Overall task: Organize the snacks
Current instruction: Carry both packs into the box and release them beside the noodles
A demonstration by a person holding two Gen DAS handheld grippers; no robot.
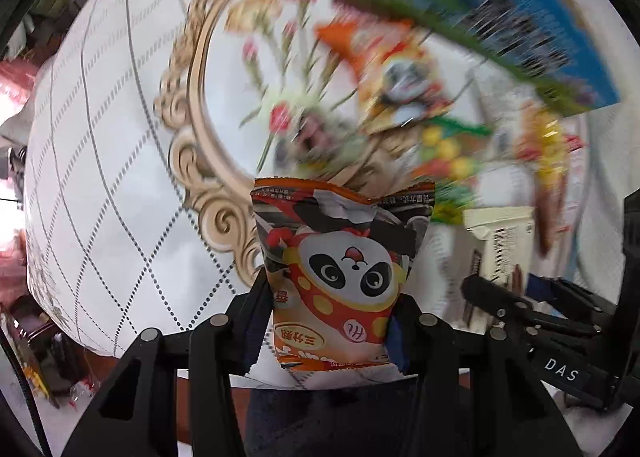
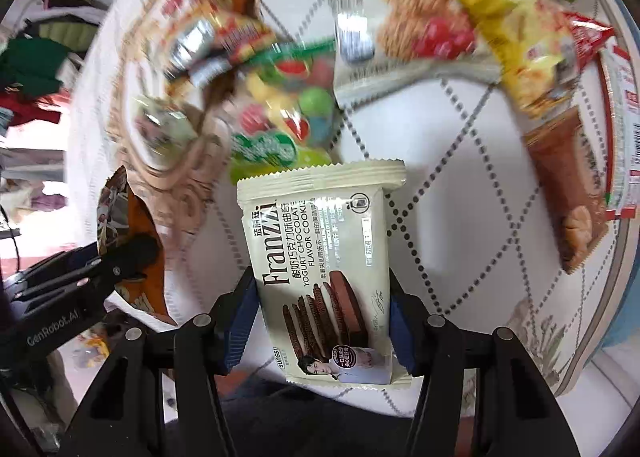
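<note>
Lifting 2 snacks: your left gripper (image 1: 332, 321) pinches the orange panda-print foil packet (image 1: 340, 269), your right gripper (image 2: 320, 321) the cream chocolate-cookie wrapper (image 2: 320, 257); next, sort each into place.

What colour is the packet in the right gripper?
Cream, with brown chocolate cookies pictured on the cookie packet; clearest in the right wrist view.

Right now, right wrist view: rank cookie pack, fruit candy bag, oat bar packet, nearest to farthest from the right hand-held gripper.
1. Franzzi cookie pack: clamped between the pads of the right hand-held gripper.
2. Fruit candy bag: on the table just beyond the pack's top edge, slightly left.
3. Oat bar packet: farther up, upper right.
</note>
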